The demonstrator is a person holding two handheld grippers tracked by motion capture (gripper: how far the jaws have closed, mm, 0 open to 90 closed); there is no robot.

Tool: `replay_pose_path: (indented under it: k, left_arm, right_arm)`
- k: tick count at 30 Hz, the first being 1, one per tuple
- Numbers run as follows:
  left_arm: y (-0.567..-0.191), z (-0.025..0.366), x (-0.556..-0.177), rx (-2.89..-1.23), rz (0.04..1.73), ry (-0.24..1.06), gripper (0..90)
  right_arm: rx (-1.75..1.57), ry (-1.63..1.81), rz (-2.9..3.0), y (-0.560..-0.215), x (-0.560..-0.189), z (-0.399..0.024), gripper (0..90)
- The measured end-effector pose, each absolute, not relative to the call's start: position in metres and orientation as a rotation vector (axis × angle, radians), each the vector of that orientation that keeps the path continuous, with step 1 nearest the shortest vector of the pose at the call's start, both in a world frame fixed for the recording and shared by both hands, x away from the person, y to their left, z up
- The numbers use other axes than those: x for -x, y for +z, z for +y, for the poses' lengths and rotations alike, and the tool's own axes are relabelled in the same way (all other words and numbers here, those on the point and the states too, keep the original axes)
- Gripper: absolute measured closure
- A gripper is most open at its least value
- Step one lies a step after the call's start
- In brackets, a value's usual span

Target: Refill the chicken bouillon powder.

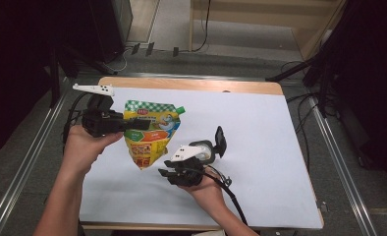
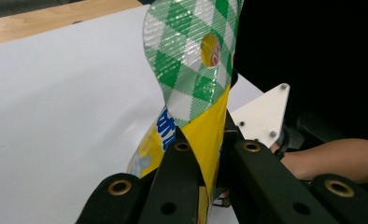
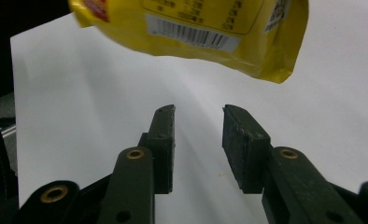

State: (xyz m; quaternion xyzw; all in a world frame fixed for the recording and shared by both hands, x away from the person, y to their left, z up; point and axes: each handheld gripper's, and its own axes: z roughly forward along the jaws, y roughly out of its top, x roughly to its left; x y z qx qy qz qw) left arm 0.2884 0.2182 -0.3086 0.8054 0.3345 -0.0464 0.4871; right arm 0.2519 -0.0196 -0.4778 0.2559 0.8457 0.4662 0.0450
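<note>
Yellow film with a green-and-white check top makes up the pouch [image 1: 150, 132], which has a green cap at one top corner and hangs above the white sheet [image 1: 260, 147]. A barcode shows on its back; the printing is too small to read. The left gripper [image 1: 135, 124], held level, is clamped on the pouch's edge. The right gripper [image 1: 166, 172] sits just below the pouch, jaws apart and empty.

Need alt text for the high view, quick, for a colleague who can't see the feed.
The left hand-held gripper is shut on a yellow and green pouch, holding it over the white table cover. The right hand-held gripper sits just below the pouch's bottom corner, jaws open and empty.
</note>
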Motion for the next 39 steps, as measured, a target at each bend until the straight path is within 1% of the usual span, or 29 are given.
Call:
replay_pose_path:
  k: [2, 3, 6, 8, 10, 11, 12, 14, 16, 20, 23, 26, 29, 32, 33, 37, 38, 39]
  left_arm:
    - [-0.307, 0.218, -0.286, -1.959, 0.81, -0.11, 90.0]
    - [-0.305, 0.218, -0.284, -1.961, 0.807, -0.113, 90.0]
    - [-0.303, 0.218, -0.278, -1.956, 0.803, -0.128, 90.0]
    - [-0.3, 0.217, -0.274, -1.962, 0.797, -0.132, 90.0]
    - [-0.3, 0.217, -0.271, -1.963, 0.798, -0.137, 90.0]
    - [-0.299, 0.217, -0.269, -1.964, 0.796, -0.153, 90.0]
    - [-0.299, 0.217, -0.269, -1.964, 0.796, -0.153, 90.0]
    - [-0.299, 0.216, -0.267, -1.968, 0.798, -0.166, 90.0]
    - [-0.299, 0.214, -0.265, -1.968, 0.796, -0.187, 90.0]
    - [-0.299, 0.212, -0.264, -1.964, 0.795, -0.214, 90.0]
    - [-0.305, 0.211, -0.267, -1.948, 0.809, -0.258, 90.0]
    - [-0.309, 0.21, -0.27, -1.947, 0.824, -0.262, 90.0]
    - [-0.318, 0.204, -0.275, -1.947, 0.851, -0.281, 90.0]
    - [-0.319, 0.203, -0.276, -1.953, 0.86, -0.261, 90.0]
    - [-0.32, 0.201, -0.276, -1.96, 0.88, -0.227, 90.0]
    - [-0.321, 0.199, -0.276, -1.957, 0.878, -0.216, 90.0]
    - [-0.321, 0.197, -0.276, -1.975, 0.889, -0.175, 90.0]
    - [-0.321, 0.197, -0.276, -1.975, 0.889, -0.175, 89.7]
  right_arm:
    - [-0.788, 1.428, 2.575, -0.478, -0.252, -0.018, 64.4]
    - [-0.8, 1.44, 2.559, -0.479, -0.251, -0.016, 61.2]
    - [-0.814, 1.441, 2.541, -0.479, -0.25, -0.013, 61.7]
    - [-0.808, 1.422, 2.517, -0.481, -0.248, -0.011, 66.0]
    - [-0.812, 1.423, 2.504, -0.481, -0.248, -0.011, 67.3]
    - [-0.825, 1.42, 2.486, -0.484, -0.248, -0.01, 71.9]
    - [-0.825, 1.42, 2.486, -0.484, -0.248, -0.01, 71.9]
    - [-0.838, 1.428, 2.462, -0.487, -0.247, -0.01, 77.0]
    - [-0.867, 1.457, 2.436, -0.49, -0.246, -0.012, 78.4]
    - [-0.895, 1.486, 2.42, -0.493, -0.246, -0.012, 76.9]
    - [-0.885, 1.49, 2.406, -0.496, -0.246, -0.012, 76.6]
    - [-0.883, 1.494, 2.409, -0.496, -0.245, -0.012, 76.2]
    - [-0.831, 1.473, 2.413, -0.494, -0.243, -0.01, 73.1]
    - [-0.825, 1.465, 2.426, -0.495, -0.242, -0.01, 72.4]
    - [-0.826, 1.463, 2.445, -0.496, -0.242, -0.01, 71.0]
    - [-0.793, 1.466, 2.45, -0.495, -0.241, -0.009, 68.8]
    - [-0.778, 1.471, 2.464, -0.495, -0.24, -0.008, 67.8]
    - [-0.778, 1.471, 2.464, -0.495, -0.24, -0.008, 67.8]
